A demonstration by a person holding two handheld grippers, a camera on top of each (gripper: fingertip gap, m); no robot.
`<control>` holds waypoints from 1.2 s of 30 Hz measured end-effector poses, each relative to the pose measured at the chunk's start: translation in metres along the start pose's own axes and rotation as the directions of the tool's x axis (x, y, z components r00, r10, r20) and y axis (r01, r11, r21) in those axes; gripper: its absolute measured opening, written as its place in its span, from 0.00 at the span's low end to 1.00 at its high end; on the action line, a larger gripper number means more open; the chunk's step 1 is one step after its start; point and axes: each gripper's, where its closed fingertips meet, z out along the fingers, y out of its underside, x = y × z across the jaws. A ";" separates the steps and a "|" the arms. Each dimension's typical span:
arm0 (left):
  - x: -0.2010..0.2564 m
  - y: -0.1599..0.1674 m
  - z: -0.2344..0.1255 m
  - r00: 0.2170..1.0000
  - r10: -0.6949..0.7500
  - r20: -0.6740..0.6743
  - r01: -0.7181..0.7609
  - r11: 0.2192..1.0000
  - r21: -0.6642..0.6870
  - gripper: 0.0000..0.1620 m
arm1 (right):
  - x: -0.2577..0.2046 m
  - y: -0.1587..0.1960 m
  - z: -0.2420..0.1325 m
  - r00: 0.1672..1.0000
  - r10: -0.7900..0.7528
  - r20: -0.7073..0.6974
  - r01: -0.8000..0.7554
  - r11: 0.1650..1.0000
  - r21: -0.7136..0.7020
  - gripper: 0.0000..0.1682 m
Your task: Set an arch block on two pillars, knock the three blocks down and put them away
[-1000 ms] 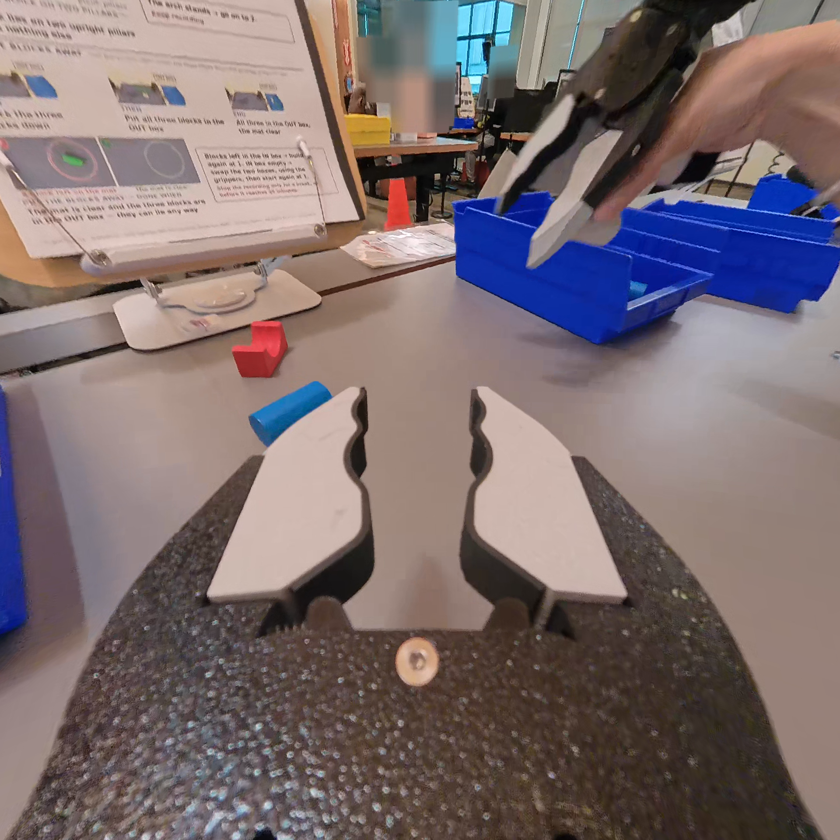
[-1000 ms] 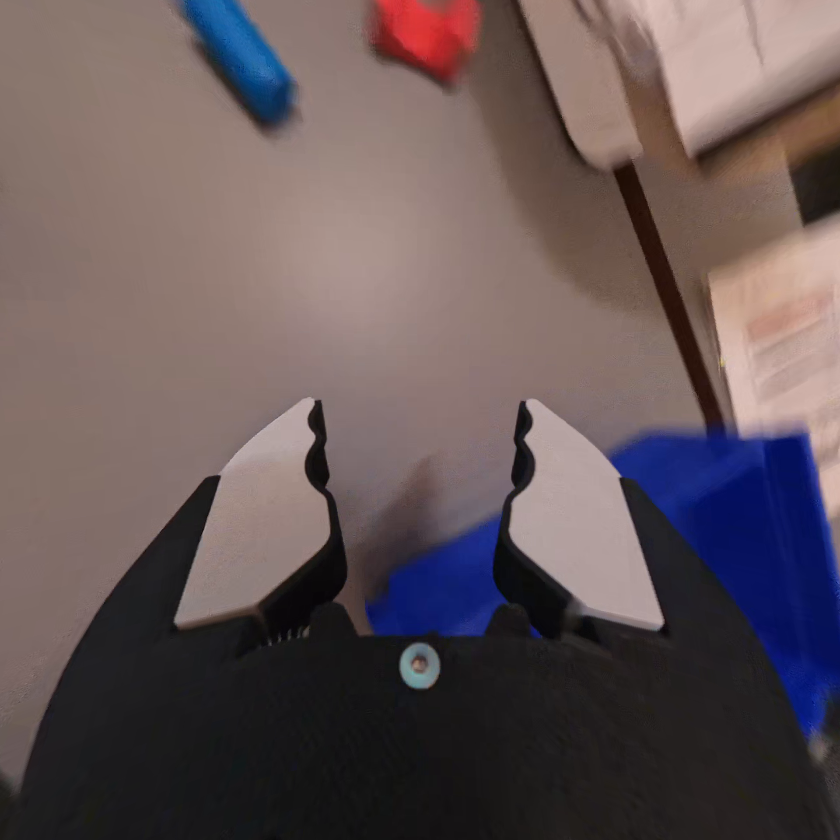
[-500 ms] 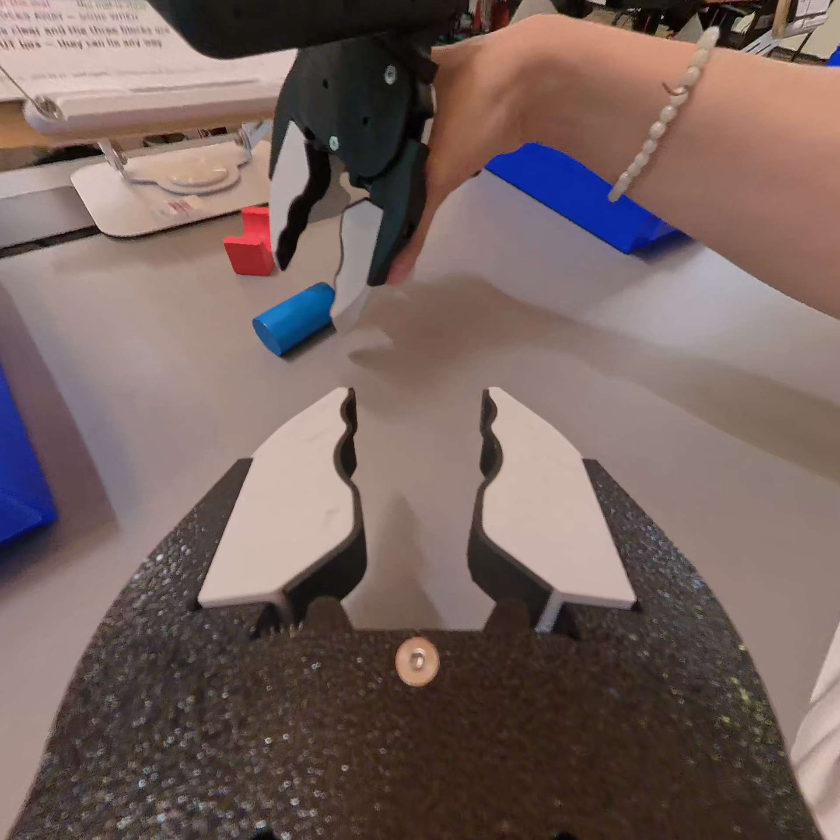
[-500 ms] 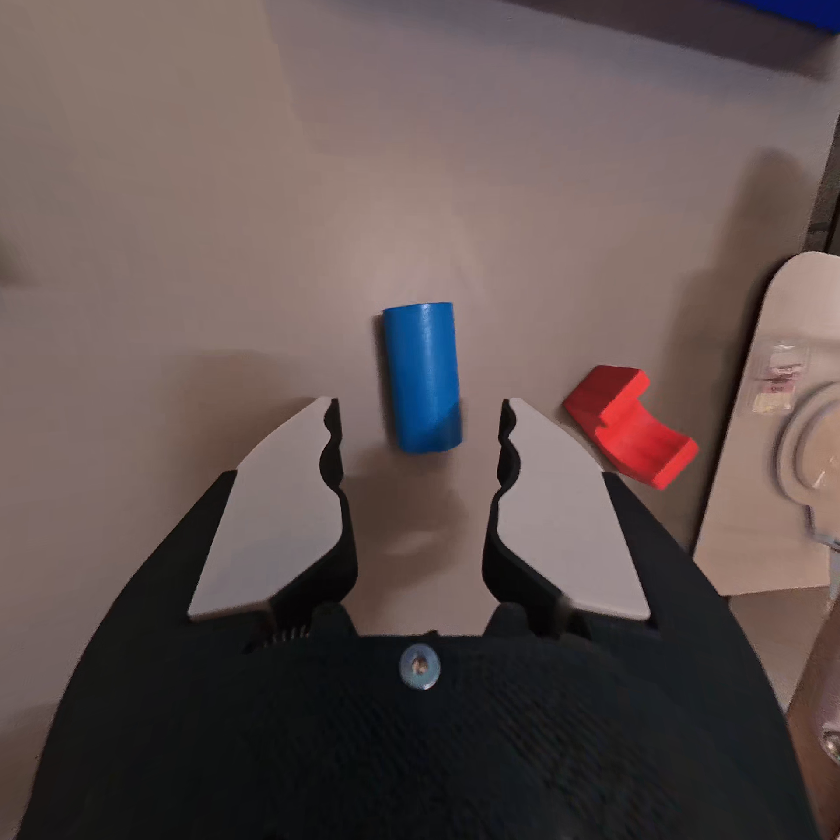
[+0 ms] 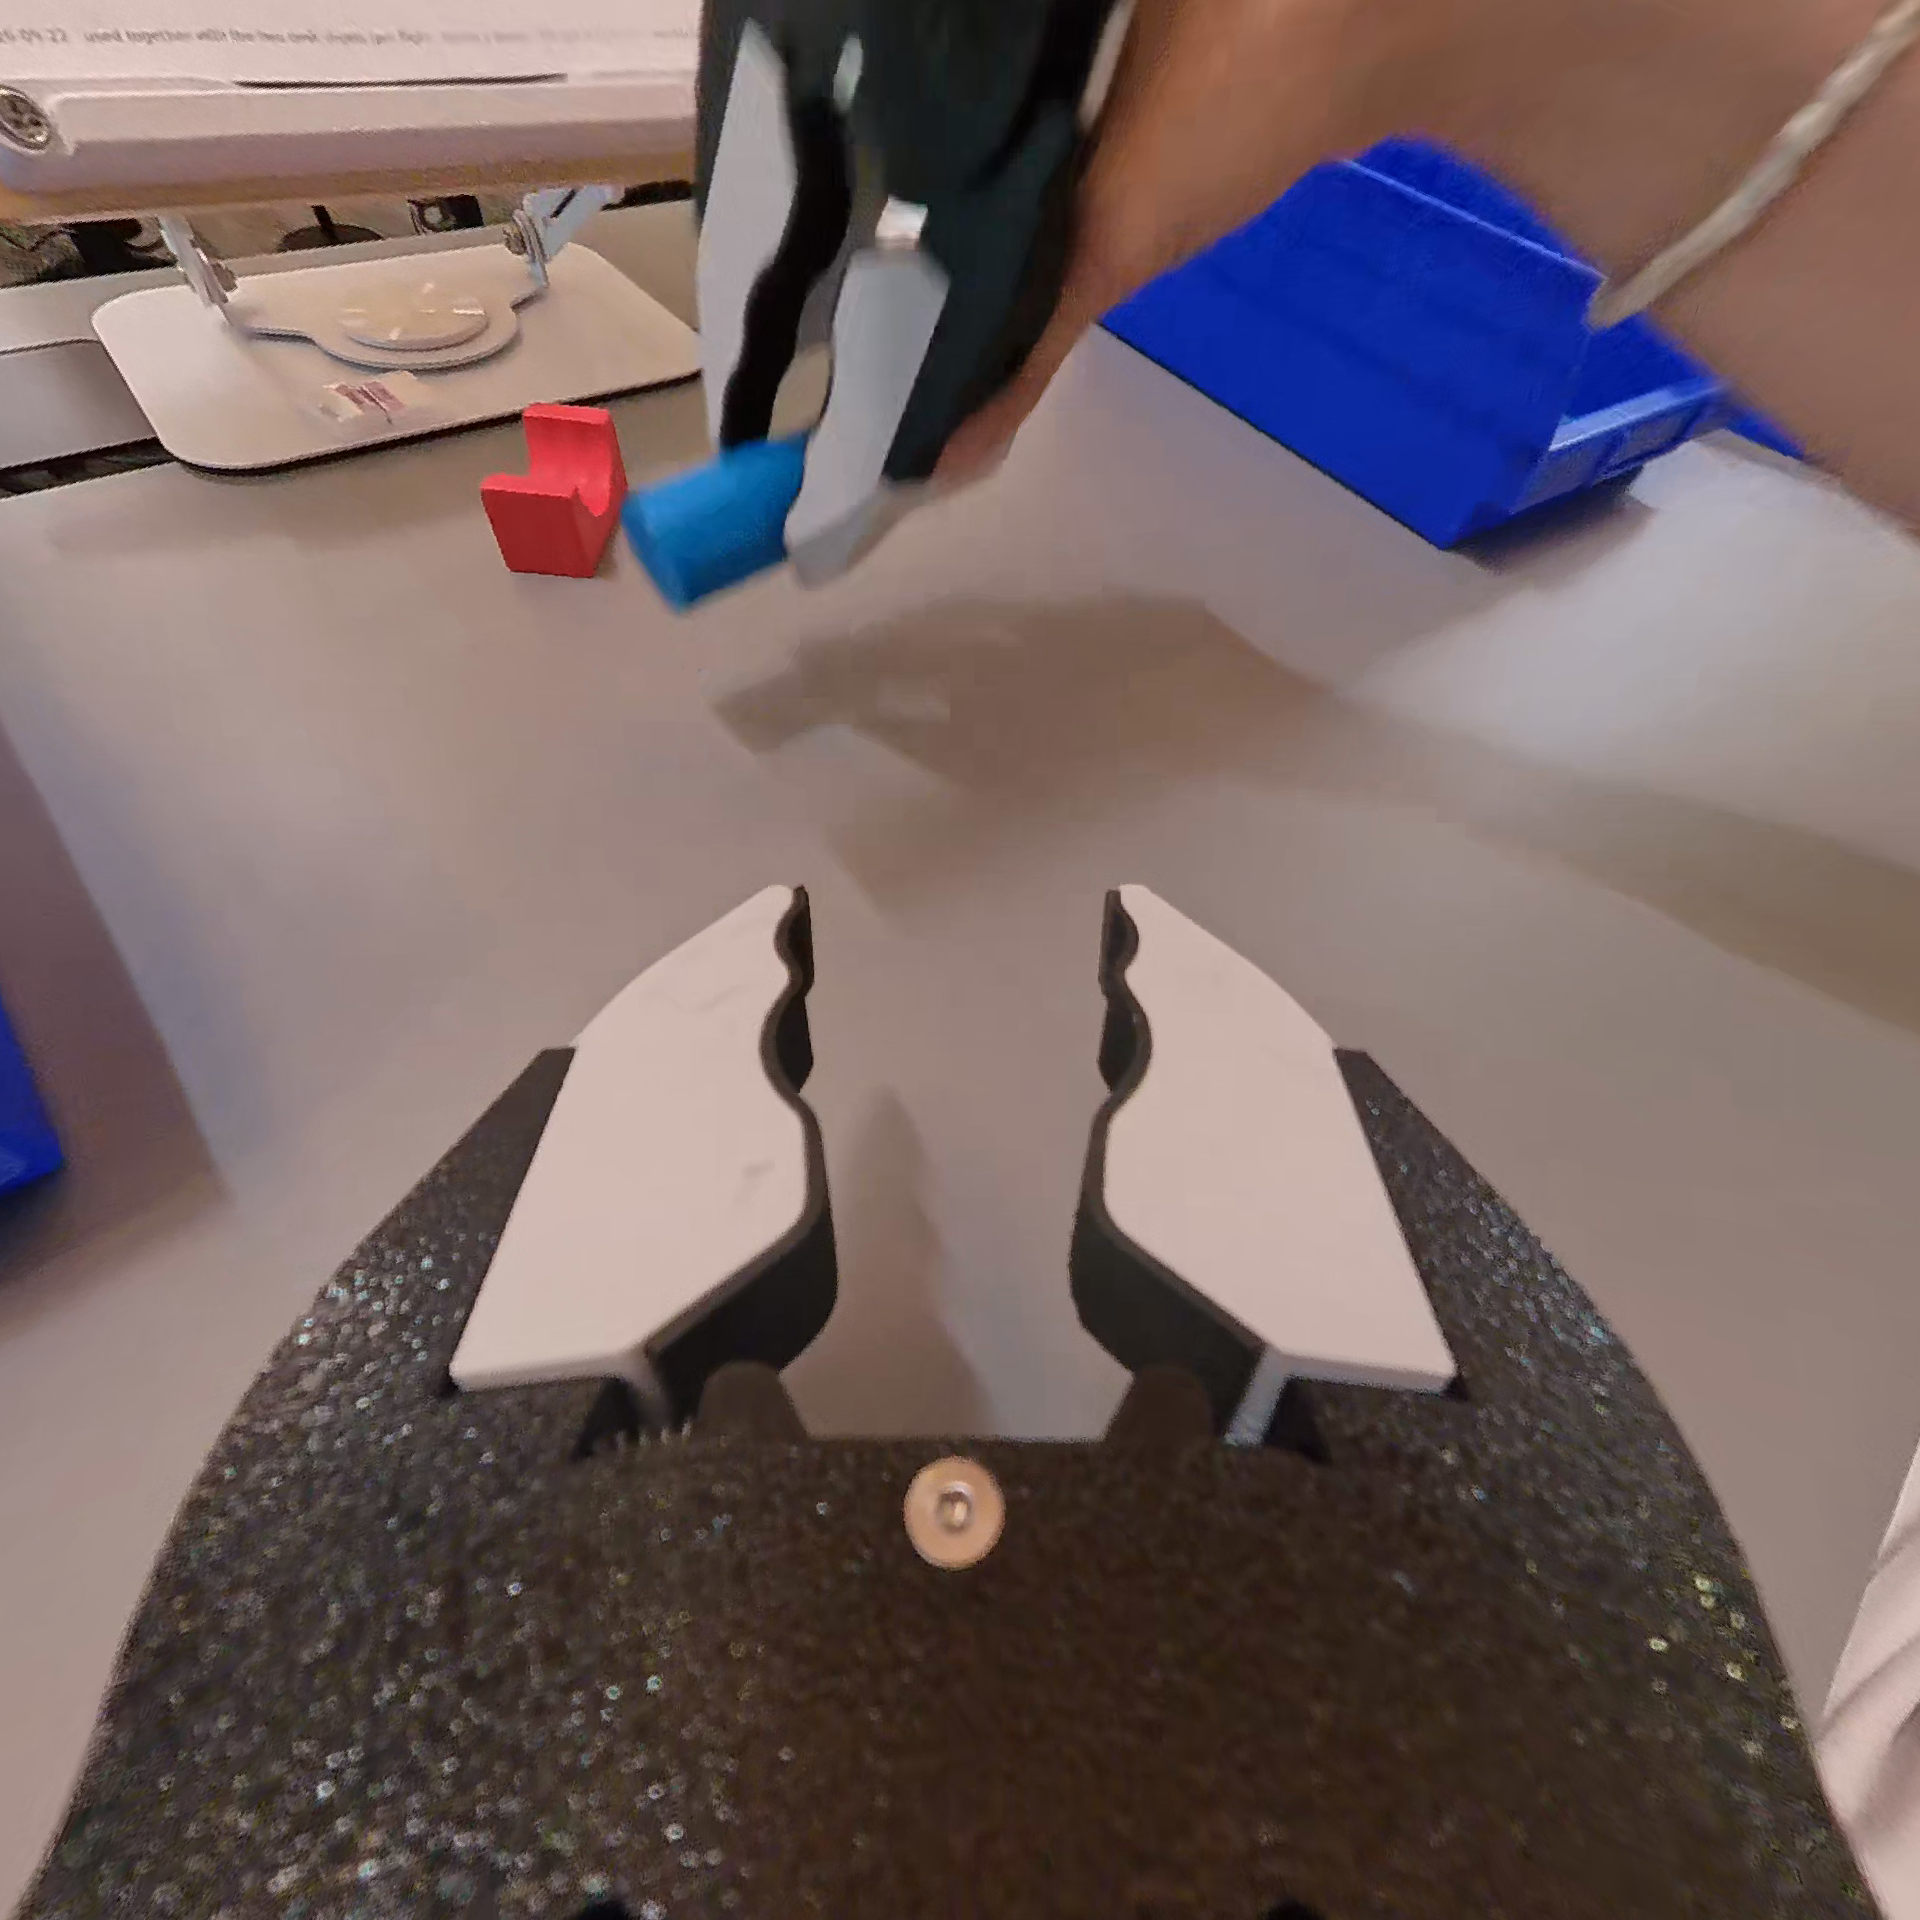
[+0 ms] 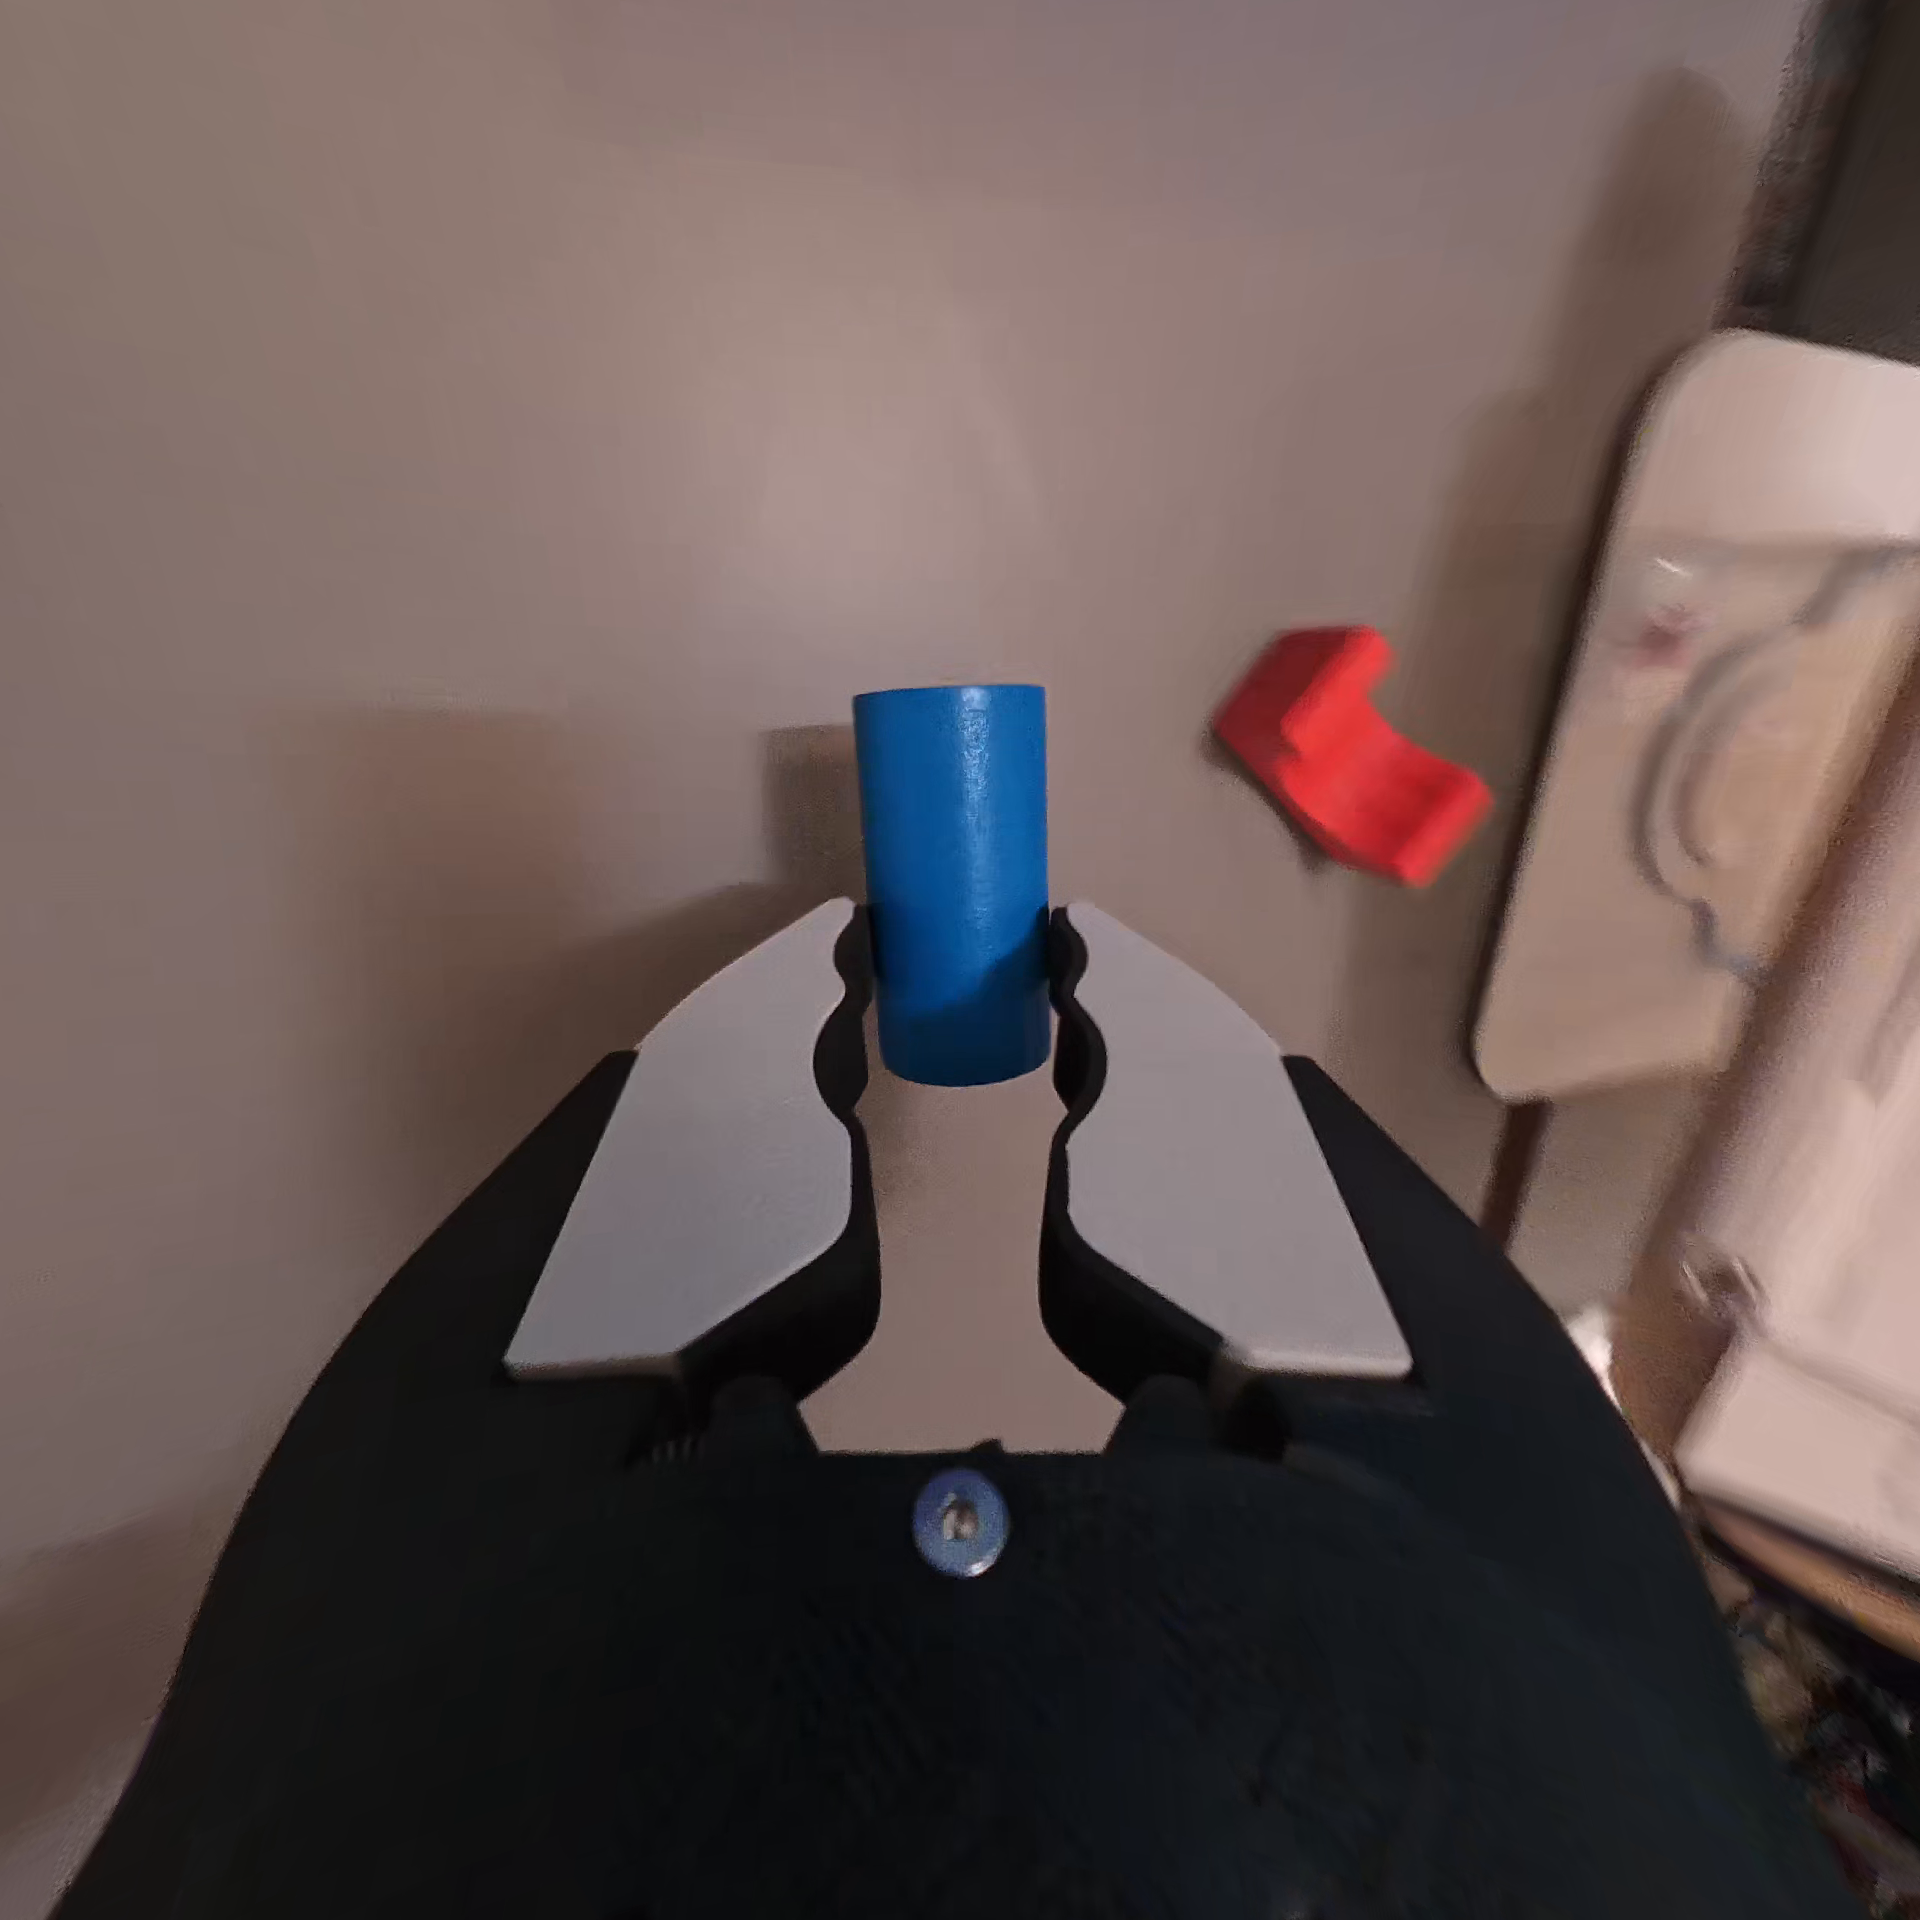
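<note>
Clamped on a blue cylinder (image 6: 958,894), the right claw (image 6: 956,920) has its two grey fingers (image 6: 727,1122) drawn in until the notched inner edges press against the cylinder's sides near its lower end. Most of the cylinder sticks out past the fingertips. From the left wrist view the same right claw (image 5: 800,457) shows farther off, pointing down, held by a person's hand (image 5: 1226,177) with a beaded bracelet (image 5: 1756,177) at the wrist. There the blue cylinder (image 5: 717,514) juts out sideways from between the fingers, and its shadow falls on the grey table (image 5: 416,779) well below it, so it looks lifted clear of the surface, though motion blur makes this hard to confirm.

Left claw (image 5: 956,904) is open, with a wide gap between its grey fingers (image 5: 665,1164) and nothing in that gap; only bare table shows between them. It hangs low over the table, well apart from the cylinder.

A red notched block (image 5: 556,494) rests on the table just beside the cylinder's free end, close to the pale base of a document stand (image 5: 260,384). In the right wrist view the red block (image 6: 1351,748) lies to the right of the cylinder, near that stand's base (image 6: 1662,779). Blue bins (image 5: 1403,353) sit behind the hand, and another blue edge (image 5: 21,1122) shows at far left.
</note>
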 end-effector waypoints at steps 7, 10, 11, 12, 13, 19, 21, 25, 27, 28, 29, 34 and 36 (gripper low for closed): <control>0.008 -0.002 0.002 1.000 0.019 -0.009 -0.019 1.000 -0.002 0.33 | 0.056 0.121 -0.124 0.835 0.500 -0.229 -0.500 0.864 0.062 0.19; 0.012 -0.001 0.003 0.999 0.032 -0.013 -0.032 0.999 -0.007 0.32 | 0.067 0.203 -0.161 0.678 0.673 -0.294 -0.676 0.729 0.111 0.20; 0.013 -0.001 0.004 0.999 0.038 -0.015 -0.038 0.999 -0.012 0.32 | 0.069 0.234 -0.171 0.613 0.714 -0.339 -0.724 0.679 0.122 0.19; 0.015 0.000 0.004 0.999 0.044 -0.019 -0.045 0.999 -0.015 0.32 | 0.068 0.265 -0.178 0.544 0.748 -0.380 -0.771 0.624 0.125 0.20; 0.017 0.000 0.005 0.999 0.050 -0.022 -0.050 0.999 -0.018 0.32 | 0.063 0.293 -0.182 0.487 0.772 -0.409 -0.809 0.575 0.121 0.20; 0.023 0.000 0.008 0.997 0.074 -0.035 -0.075 0.997 -0.026 0.32 | 0.011 0.393 -0.140 0.287 0.882 -0.374 -0.941 0.332 0.061 0.20; 0.023 0.003 0.010 0.996 0.074 -0.039 -0.076 0.996 -0.036 0.32 | -0.003 0.401 -0.118 0.283 0.898 -0.337 -0.951 0.309 0.027 0.20; 0.020 0.007 0.011 0.997 0.071 -0.033 -0.072 0.996 -0.052 0.32 | -0.020 0.413 -0.085 0.286 0.903 -0.321 -0.956 0.291 -0.032 0.20; 0.018 0.008 0.011 0.997 0.068 -0.029 -0.070 0.996 -0.054 0.32 | -0.029 0.419 -0.074 0.300 0.897 -0.324 -0.954 0.288 -0.086 0.20; 0.017 0.008 0.010 0.997 0.067 -0.027 -0.068 0.996 -0.054 0.32 | -0.034 0.422 -0.070 0.313 0.892 -0.325 -0.950 0.290 -0.118 0.20; 0.016 0.008 0.010 0.998 0.064 -0.026 -0.066 0.996 -0.054 0.32 | -0.038 0.424 -0.067 0.326 0.890 -0.320 -0.945 0.295 -0.143 0.21; 0.016 0.009 0.010 0.998 0.056 -0.028 -0.057 0.997 -0.054 0.32 | -0.030 0.422 -0.080 0.369 0.856 -0.361 -0.929 0.336 -0.154 0.37; 0.016 0.010 0.010 0.998 0.058 -0.027 -0.059 0.997 -0.057 0.32 | -0.012 0.410 -0.103 0.404 0.811 -0.422 -0.911 0.396 -0.110 0.39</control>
